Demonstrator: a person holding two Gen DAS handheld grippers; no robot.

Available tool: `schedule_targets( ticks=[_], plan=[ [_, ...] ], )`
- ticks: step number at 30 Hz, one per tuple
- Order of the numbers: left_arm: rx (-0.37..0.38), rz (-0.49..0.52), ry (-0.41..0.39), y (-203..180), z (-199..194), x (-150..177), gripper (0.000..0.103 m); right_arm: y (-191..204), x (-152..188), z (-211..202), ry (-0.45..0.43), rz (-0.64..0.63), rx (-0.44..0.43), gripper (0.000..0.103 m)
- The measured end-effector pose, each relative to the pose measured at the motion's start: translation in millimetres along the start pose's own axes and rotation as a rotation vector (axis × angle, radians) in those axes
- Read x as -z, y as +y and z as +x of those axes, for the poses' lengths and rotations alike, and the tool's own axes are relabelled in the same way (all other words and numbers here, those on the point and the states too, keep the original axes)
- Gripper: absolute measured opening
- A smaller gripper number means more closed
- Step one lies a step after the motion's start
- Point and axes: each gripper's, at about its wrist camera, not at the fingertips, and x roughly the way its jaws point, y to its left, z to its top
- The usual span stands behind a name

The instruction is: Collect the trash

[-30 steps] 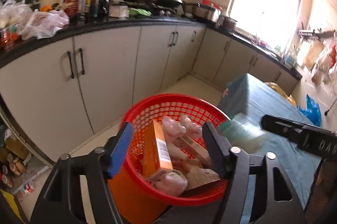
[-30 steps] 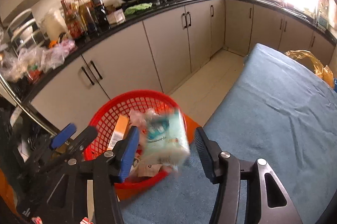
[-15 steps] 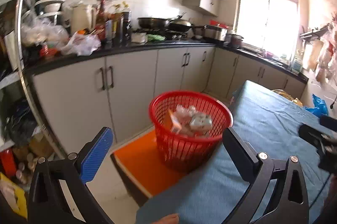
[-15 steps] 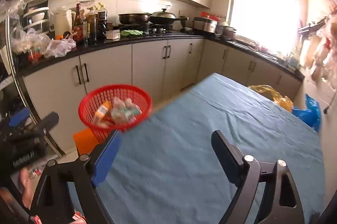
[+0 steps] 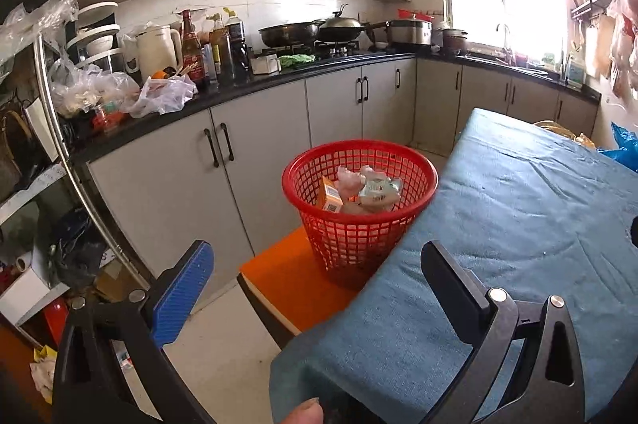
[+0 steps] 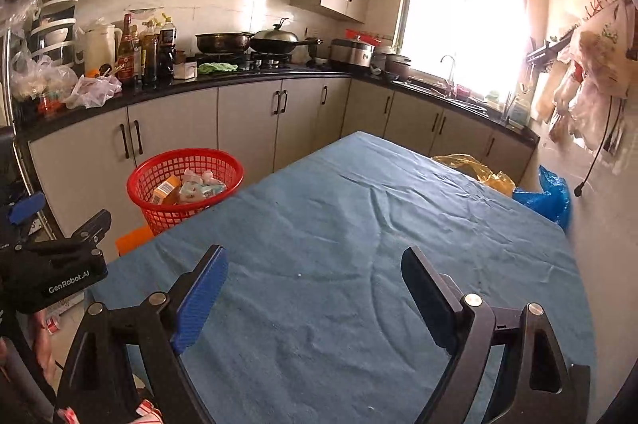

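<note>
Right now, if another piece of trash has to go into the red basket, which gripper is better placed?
Probably the left gripper: open, empty, aimed at the red basket. The right gripper, also open, faces the blue tablecloth.

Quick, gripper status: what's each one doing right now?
Left gripper: open, jaws have just been opening, nothing between them.
Right gripper: open, jaws have just been opening, nothing held.

My red basket [image 5: 359, 220] is glossy plastic mesh. The blue cloth [image 6: 359, 244] looks matt, soft and wrinkled. The orange carton [image 5: 330, 196] is smooth cardboard. The kitchen counter [image 6: 247, 77] is black and polished, the pans [image 6: 247, 41] shiny metal.
</note>
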Motion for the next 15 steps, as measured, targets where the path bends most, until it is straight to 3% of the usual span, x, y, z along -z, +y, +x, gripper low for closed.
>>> schedule_targets(
  ticks=[5,15],
  plan=[
    [-0.032,0.018,0.001,-5.6,-3.8,3.8,0.103,-5.3,2.1,-6.3,-0.004,0.017,0.004,0.092],
    [-0.013,0.048,-0.012,-12.2,-9.5,7.5,0.103,-7.5,3.4,-9.7,0.001,0.018,0.009,0.092]
  ],
)
